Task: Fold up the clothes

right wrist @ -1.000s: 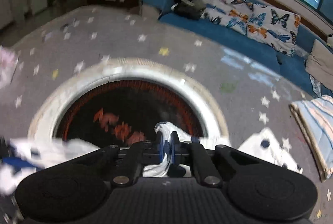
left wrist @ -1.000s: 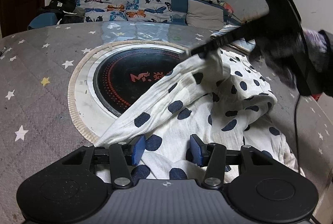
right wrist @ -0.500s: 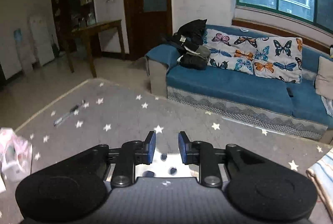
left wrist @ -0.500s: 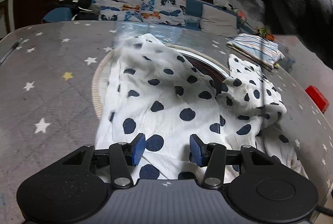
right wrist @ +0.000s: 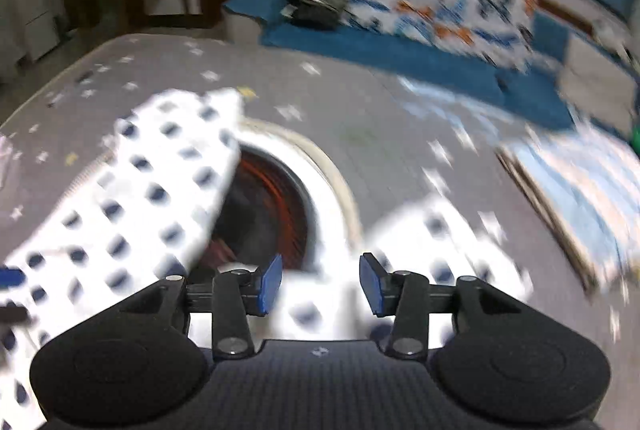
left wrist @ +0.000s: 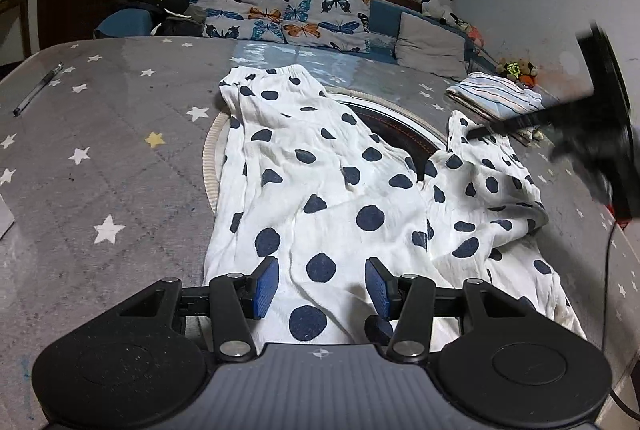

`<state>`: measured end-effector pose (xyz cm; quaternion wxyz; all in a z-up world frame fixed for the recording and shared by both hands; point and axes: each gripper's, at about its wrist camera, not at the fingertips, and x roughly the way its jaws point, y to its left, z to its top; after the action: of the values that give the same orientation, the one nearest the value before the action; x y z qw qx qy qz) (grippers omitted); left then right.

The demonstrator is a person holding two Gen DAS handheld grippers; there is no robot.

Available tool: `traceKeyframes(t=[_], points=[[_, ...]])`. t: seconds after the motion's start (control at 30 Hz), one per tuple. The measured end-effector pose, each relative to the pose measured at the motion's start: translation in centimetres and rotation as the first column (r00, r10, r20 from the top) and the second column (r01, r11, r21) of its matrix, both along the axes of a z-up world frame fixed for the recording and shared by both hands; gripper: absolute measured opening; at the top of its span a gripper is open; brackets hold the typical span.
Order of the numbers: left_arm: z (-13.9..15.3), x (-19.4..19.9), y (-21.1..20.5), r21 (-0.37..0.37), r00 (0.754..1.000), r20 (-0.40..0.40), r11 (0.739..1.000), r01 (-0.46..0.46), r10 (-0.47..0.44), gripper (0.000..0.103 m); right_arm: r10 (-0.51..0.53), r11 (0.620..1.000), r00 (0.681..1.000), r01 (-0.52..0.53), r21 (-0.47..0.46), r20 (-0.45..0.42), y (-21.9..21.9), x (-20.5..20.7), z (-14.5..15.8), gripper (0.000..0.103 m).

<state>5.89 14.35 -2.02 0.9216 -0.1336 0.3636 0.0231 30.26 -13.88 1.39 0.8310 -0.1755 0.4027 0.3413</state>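
Observation:
A white garment with navy polka dots (left wrist: 320, 186) lies spread over the grey star-print table, one leg stretched to the far side, the other bunched at the right. My left gripper (left wrist: 320, 286) is open just above its near edge, holding nothing. My right gripper (right wrist: 320, 284) is open and empty above the bunched right part (right wrist: 432, 238); it shows in the left wrist view (left wrist: 600, 134) as a blurred dark shape over the cloth's right tip. The right wrist view is motion-blurred.
A round black inset with a white rim (left wrist: 400, 126) sits mid-table, partly under the garment. A folded striped cloth (left wrist: 496, 98) lies at the far right. A pen (left wrist: 38, 88) lies at the far left. A sofa with butterfly cushions (left wrist: 288, 14) stands behind.
The right gripper let go of the garment's leg after carrying it to the far side, opened, and swung down to the right part. The garment now lies flatter. The left gripper stayed open.

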Motion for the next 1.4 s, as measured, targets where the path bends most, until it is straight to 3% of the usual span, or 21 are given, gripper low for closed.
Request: traceKeyframes(t=[0.13, 0.27, 0.4, 0.47, 0.87, 1.07, 1.4], points=[[0.3, 0.2, -0.3, 0.02, 1.0, -0.004, 1.0, 0.004, -0.004, 0.051, -0.097, 0.995, 0.995, 0.098, 0.026, -0.02, -3.8, 1.1, -1.2, 0.043], [0.5, 0.8, -0.7, 0.03, 1.0, -0.011, 1.0, 0.003, -0.003, 0.051, -0.148, 0.987, 0.989, 0.148, 0.055, -0.012, -4.6, 3.2, -1.6, 0.043], [0.3, 1.4, -0.8, 0.036, 1.0, -0.024, 0.999, 0.004, -0.003, 0.051, -0.161, 0.986, 0.987, 0.162, 0.043, -0.023, -3.3, 5.3, -2.9, 0.044], [0.3, 1.6, -0.7, 0.04, 1.0, -0.027, 0.999, 0.006, -0.005, 0.051, -0.154, 0.987, 0.988, 0.154, 0.04, -0.008, -2.3, 6.1, -3.5, 0.05], [0.0, 3.2, 0.5, 0.052, 0.998, -0.062, 0.999, -0.008, 0.011, 0.052, -0.124, 0.991, 0.992, 0.122, 0.054, 0.029, 3.6, 11.2, -4.3, 0.062], [1.1, 5.2, 1.6, 0.078, 0.999, -0.028, 0.997, -0.03, 0.032, 0.052, -0.068, 0.997, 0.997, 0.067, 0.023, 0.046, 4.4, 10.7, -3.6, 0.063], [2.0, 13.0, 3.9, 0.072, 0.998, -0.003, 0.996, -0.059, 0.059, 0.05, 0.038, 0.998, 0.998, -0.039, 0.041, 0.04, 2.3, 5.8, -1.6, 0.063]])
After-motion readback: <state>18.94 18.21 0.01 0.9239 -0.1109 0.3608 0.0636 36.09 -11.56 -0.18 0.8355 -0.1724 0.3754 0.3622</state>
